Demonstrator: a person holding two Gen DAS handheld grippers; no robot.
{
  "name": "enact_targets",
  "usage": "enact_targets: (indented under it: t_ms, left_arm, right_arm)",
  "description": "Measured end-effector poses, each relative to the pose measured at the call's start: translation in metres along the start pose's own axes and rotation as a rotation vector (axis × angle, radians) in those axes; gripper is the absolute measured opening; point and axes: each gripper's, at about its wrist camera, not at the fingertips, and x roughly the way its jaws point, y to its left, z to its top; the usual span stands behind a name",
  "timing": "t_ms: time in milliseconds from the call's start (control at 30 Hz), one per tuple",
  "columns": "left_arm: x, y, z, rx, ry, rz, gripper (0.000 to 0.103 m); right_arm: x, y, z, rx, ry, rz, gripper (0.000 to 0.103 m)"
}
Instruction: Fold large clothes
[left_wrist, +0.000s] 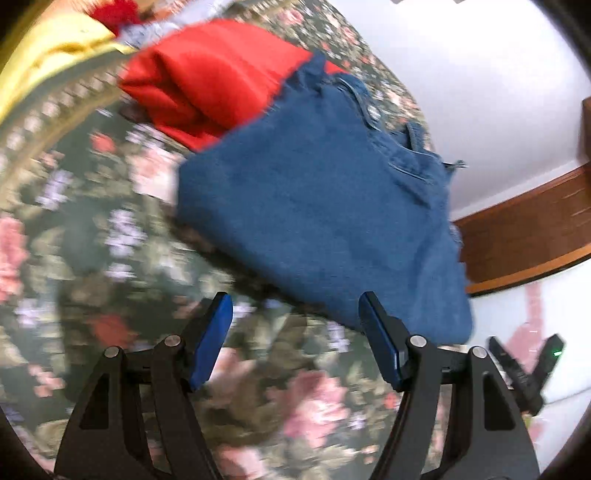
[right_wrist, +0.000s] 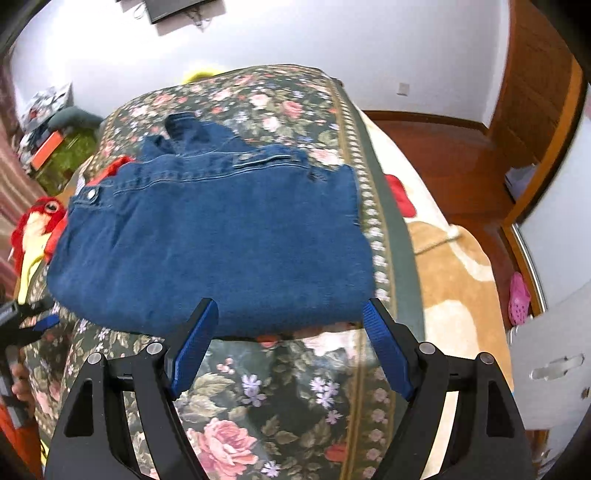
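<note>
A folded pair of blue jeans (left_wrist: 325, 206) lies on a floral bedspread (left_wrist: 110, 258). In the right wrist view the jeans (right_wrist: 221, 240) lie flat, waistband and button at the far left. My left gripper (left_wrist: 295, 306) is open and empty, just short of the jeans' near edge. My right gripper (right_wrist: 290, 314) is open and empty, its fingertips at the jeans' near edge. The other gripper (right_wrist: 26, 321) shows at the left edge of the right wrist view. A folded red garment (left_wrist: 207, 92) lies beside the jeans, partly under them.
A yellow garment (left_wrist: 44, 62) lies at the far left. A red and yellow plush toy (right_wrist: 37, 221) sits beside the bed. The bed's edge (right_wrist: 391, 236) drops to a beige blanket and wooden floor (right_wrist: 443, 147). A pink shoe (right_wrist: 519, 299) lies on the floor.
</note>
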Motion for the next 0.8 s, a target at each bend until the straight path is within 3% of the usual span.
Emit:
enact_targets:
  t_ms: [67, 267, 367, 700, 800]
  left_arm:
    - [0.009, -0.002, 0.002, -0.015, 0.010, -0.038, 0.070]
    - [0.040, 0.002, 0.012, -0.046, 0.030, -0.036, 0.069]
    - [0.051, 0.013, 0.019, -0.115, 0.027, -0.119, 0.070]
    - [0.072, 0.011, 0.040, -0.274, -0.094, -0.164, 0.072]
    - [0.064, 0.005, 0.039, -0.300, -0.138, -0.154, 0.059]
  right_arm:
    - [0.002, 0.008, 0.001, -0.021, -0.001, 0.002, 0.078]
    - [0.008, 0.030, 0.009, -0.080, -0.015, 0.041, 0.078]
    - [0.015, 0.038, 0.011, -0.096, -0.012, 0.052, 0.078]
    - [0.046, 0.062, 0.003, -0.138, 0.062, 0.074, 0.078]
    - [0.045, 0.065, 0.001, -0.149, 0.069, 0.071, 0.078]
